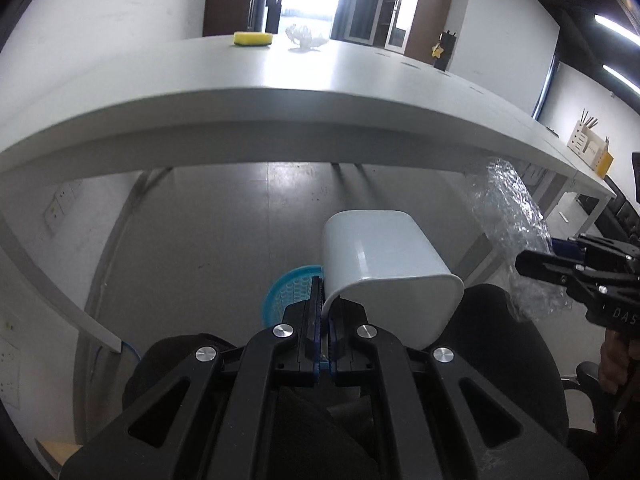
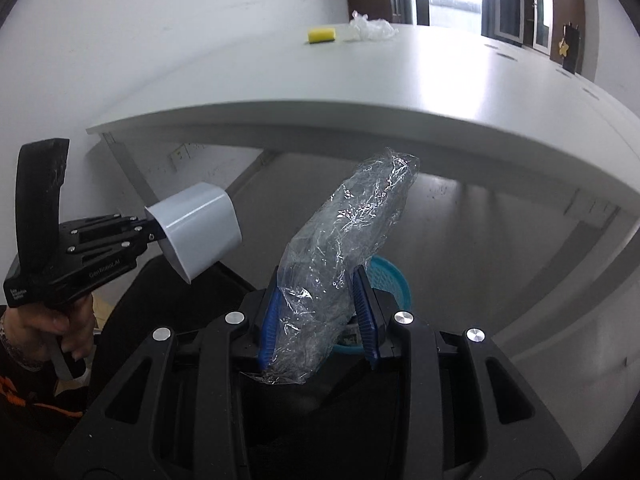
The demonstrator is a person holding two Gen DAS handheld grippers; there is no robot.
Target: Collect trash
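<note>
My left gripper (image 1: 325, 312) is shut on the rim of a small white bin (image 1: 384, 264) and holds it tilted in the air below the table edge; both show in the right wrist view, gripper (image 2: 154, 236) and bin (image 2: 200, 232). My right gripper (image 2: 316, 312) is shut on a crumpled piece of clear plastic wrap (image 2: 344, 240), which sticks up between its blue pads (image 2: 268, 320). The wrap (image 1: 508, 224) and right gripper (image 1: 524, 264) show at the right of the left wrist view. More crumpled clear plastic (image 1: 302, 38) lies on the far tabletop.
A white table (image 1: 280, 76) spans the view above the grippers. A yellow sponge (image 1: 253, 38) lies on it at the far side. A turquoise basket (image 1: 288, 292) stands on the grey floor beneath. A black chair (image 1: 500, 344) is under the grippers.
</note>
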